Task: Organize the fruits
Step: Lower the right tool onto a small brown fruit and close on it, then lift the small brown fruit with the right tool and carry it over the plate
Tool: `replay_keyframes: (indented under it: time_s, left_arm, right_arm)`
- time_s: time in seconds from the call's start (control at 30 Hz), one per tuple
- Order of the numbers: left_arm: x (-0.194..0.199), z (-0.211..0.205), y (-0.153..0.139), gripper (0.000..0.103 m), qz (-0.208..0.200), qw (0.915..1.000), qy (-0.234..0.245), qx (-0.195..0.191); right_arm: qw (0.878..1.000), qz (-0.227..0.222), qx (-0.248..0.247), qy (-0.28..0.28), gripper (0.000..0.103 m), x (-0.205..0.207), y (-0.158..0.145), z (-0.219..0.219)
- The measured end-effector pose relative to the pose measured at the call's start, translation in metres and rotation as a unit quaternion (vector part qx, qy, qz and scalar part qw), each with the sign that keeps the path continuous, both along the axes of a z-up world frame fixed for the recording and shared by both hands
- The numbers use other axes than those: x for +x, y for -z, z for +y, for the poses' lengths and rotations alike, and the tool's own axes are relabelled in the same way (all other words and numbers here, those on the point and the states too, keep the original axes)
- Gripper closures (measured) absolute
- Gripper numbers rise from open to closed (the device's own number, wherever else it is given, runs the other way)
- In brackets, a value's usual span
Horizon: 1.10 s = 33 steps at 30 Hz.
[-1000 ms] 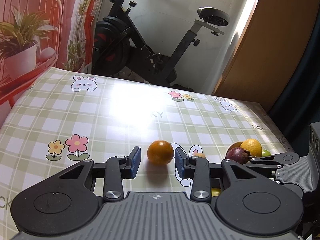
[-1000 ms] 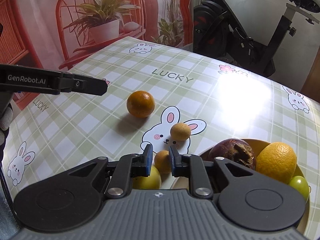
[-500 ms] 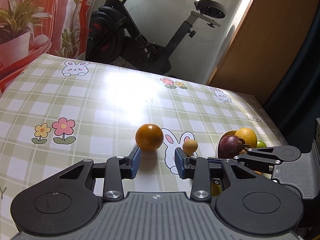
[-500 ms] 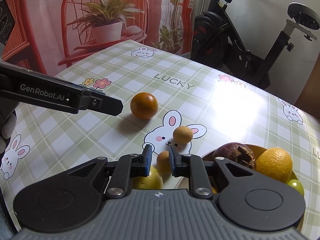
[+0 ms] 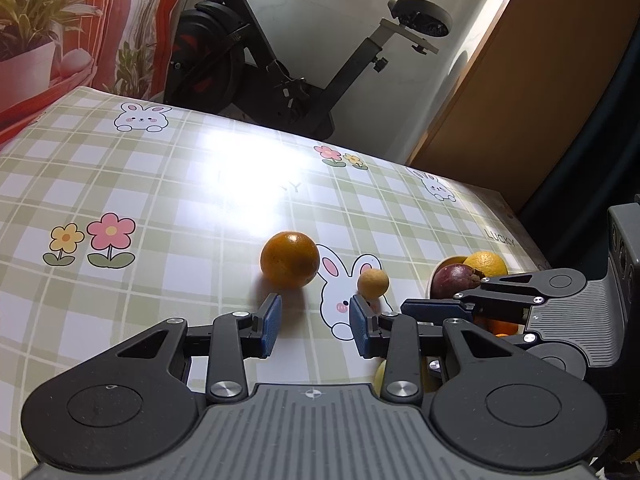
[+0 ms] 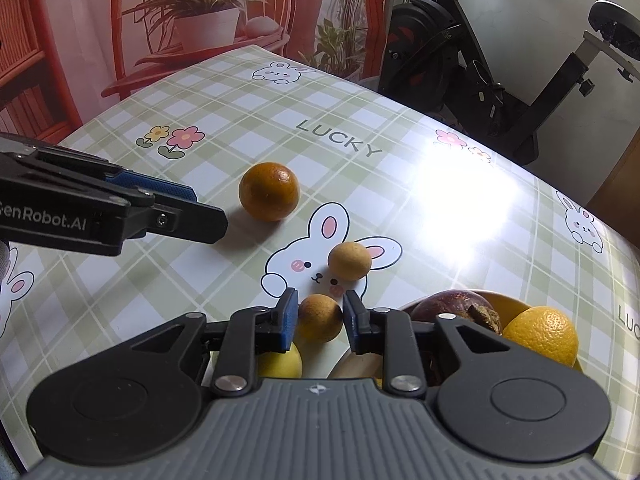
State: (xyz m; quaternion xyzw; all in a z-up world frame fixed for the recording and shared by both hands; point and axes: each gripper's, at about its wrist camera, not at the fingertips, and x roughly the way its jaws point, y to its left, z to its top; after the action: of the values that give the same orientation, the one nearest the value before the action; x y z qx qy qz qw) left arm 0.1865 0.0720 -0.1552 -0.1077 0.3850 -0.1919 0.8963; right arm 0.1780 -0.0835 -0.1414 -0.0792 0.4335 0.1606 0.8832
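— Where are your tongs now, and what do they hold?

— My right tongs (image 6: 320,318) are closed on a small tan fruit (image 6: 320,317); both blue pads touch its sides. I cannot tell if it rests on the tabletop (image 6: 400,128) or is a little above it. My left tongs (image 5: 314,322) are wide and hold nothing. They hang low over the tabletop, with the orange (image 5: 290,259) just beyond the gap, a little toward the left pad.

— And the other fruits?

— A second small tan fruit (image 6: 349,260) lies on the printed rabbit (image 6: 326,256), near the one I hold and apart from it. The orange stands farther out on the tabletop, well apart from both. On my right side there is a yellow bowl (image 6: 510,302), and in it I see a dark purple fruit (image 6: 460,308) and a yellow-orange citrus (image 6: 542,334) that touch each other. A yellow fruit (image 6: 282,362) shows under my right tongs, partly hidden, so I cannot say exactly where it lies.

— What is behind the tabletop?

— An exercise bike (image 5: 280,52), and a red backdrop with plants (image 6: 192,8).
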Motion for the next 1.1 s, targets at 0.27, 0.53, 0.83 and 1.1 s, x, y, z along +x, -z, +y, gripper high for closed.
replay_keyframes:
  time_s: [0.27,0.53,0.83,1.1]
  left_arm:
    - [0.0,0.004,0.007,0.064,0.005,0.9999,-0.009,-0.005]
    - [-0.002,0.003,0.006,0.064,0.005,0.9999,-0.012,-0.004]
    - [-0.005,0.003,0.002,0.064,0.004,0.9999,-0.009,0.003]
    - [-0.008,0.001,-0.013,0.064,-0.019,0.9997,-0.007,0.015]
  right_arm:
    - [1.0,0.002,-0.007,0.001,0.074,0.005,0.001,-0.001]
    - [1.0,0.025,-0.002,-0.006,0.07,0.012,0.0,-0.004]
    - [1.0,0.012,0.014,-0.003,0.076,0.004,-0.001,-0.007]
    - [0.996,-0.062,0.066,0.018,0.076,-0.021,-0.018,-0.019]
